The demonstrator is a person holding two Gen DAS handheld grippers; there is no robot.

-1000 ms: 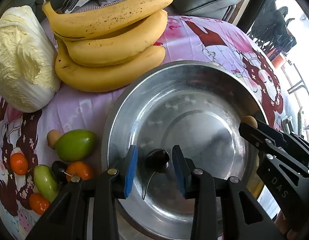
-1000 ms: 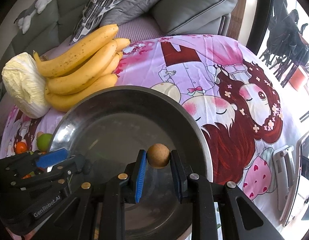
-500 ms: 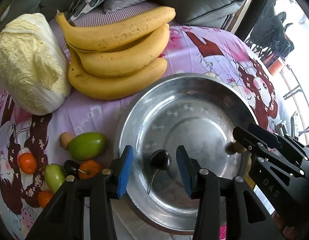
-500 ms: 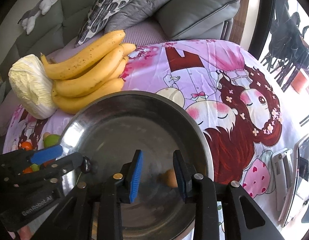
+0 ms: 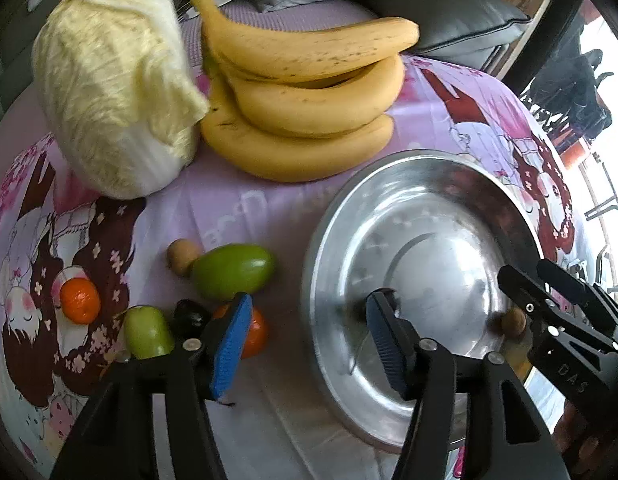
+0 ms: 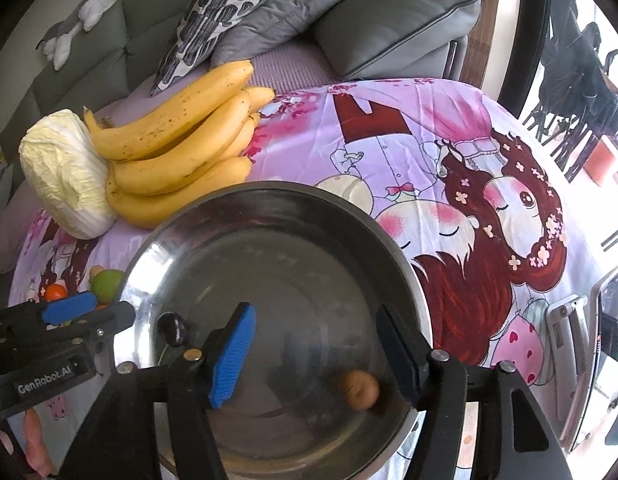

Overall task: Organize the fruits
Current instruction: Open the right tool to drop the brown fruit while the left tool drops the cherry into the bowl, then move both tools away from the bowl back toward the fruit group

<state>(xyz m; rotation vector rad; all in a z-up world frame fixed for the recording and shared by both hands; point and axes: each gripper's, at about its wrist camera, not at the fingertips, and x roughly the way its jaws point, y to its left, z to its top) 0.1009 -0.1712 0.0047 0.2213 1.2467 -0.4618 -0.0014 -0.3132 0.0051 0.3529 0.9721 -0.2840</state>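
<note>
From the left wrist, the left gripper (image 5: 305,344) hangs over the round steel basin's (image 5: 329,216) rim on the pink cartoon-print tabletop (image 5: 237,208), fingers opening, empty. From the right wrist, the right gripper (image 6: 317,352) is opening, empty; a small brown round fruit (image 6: 359,390) and dark cherry (image 6: 172,328) lie inside the basin, grey sofa cushions (image 6: 389,28) behind.
</note>
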